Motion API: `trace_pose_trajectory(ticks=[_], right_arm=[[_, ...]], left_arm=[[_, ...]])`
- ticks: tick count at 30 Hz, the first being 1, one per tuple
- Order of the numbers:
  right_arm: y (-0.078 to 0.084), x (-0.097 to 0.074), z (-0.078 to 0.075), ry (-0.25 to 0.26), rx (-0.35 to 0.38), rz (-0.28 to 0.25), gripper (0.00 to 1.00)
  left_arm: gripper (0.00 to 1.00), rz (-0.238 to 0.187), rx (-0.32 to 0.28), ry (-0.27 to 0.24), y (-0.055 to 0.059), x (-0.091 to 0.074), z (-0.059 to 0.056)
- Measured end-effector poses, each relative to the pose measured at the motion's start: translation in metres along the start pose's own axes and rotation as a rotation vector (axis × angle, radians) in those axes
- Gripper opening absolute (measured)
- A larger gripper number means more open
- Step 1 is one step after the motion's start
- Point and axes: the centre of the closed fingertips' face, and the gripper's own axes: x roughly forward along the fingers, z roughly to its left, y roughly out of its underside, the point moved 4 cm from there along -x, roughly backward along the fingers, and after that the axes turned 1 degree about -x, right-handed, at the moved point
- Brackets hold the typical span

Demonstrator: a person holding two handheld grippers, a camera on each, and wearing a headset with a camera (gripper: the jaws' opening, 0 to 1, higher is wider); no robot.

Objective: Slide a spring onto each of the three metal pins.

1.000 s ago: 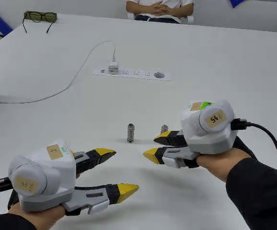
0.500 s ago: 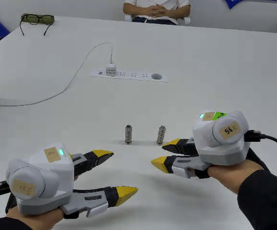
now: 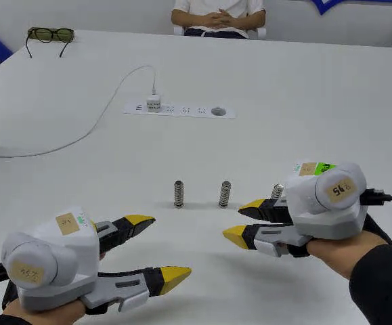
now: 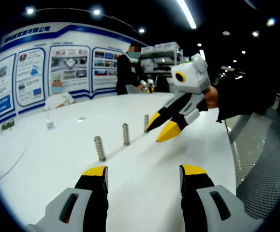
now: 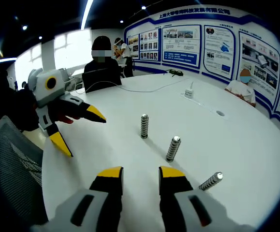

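Three upright metal pins stand in a row on the white table, each with a spring coiled around it: the left pin (image 3: 179, 193), the middle pin (image 3: 225, 193) and the right pin (image 3: 277, 191). My right gripper (image 3: 244, 220) is open and empty, its tips just in front of the right pin. My left gripper (image 3: 156, 247) is open and empty, nearer me and to the left of the row. The left gripper view shows the same pins (image 4: 125, 134) beyond its jaws and the right gripper (image 4: 173, 123) beside them. In the right gripper view the nearest pin (image 5: 210, 181) lies just right of the jaws.
A white power strip (image 3: 179, 109) with a plugged charger and a cable trailing left lies further back. Dark glasses (image 3: 50, 32) rest at the far left corner. A person (image 3: 216, 13) sits at the far edge with hands folded.
My right gripper has drawn back to the right, away from the middle of the row, uncovering the middle and right pins. The left gripper has barely moved.
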Motion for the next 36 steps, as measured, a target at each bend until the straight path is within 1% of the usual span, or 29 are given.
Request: trace_pose_trajectory(ticks=[6, 13, 19, 26, 30, 36], right_arm=[[0.004, -0.008, -0.005, 0.019, 0.02, -0.018, 0.32], [0.011, -0.02, -0.011, 0.033, 0.019, -0.016, 0.34], [0.018, -0.032, -0.016, 0.054, 0.029, -0.02, 0.36], [0.024, -0.044, -0.024, 0.072, 0.035, -0.026, 0.38], [0.025, -0.05, -0.027, 0.077, 0.031, -0.03, 0.4], [0.027, -0.058, -0.029, 0.072, 0.028, -0.04, 0.43]], left_arm=[[0.62, 0.002, 0.005, 0.009, -0.001, 0.001, -0.003], [0.63, 0.004, 0.005, 0.013, -0.001, 0.004, -0.003], [0.64, 0.002, 0.004, 0.014, -0.002, 0.007, -0.001], [0.65, 0.01, 0.003, 0.017, 0.0, 0.008, -0.002], [0.65, 0.01, 0.002, 0.013, -0.001, 0.008, -0.002], [0.66, 0.013, 0.001, 0.007, -0.001, 0.007, -0.002]])
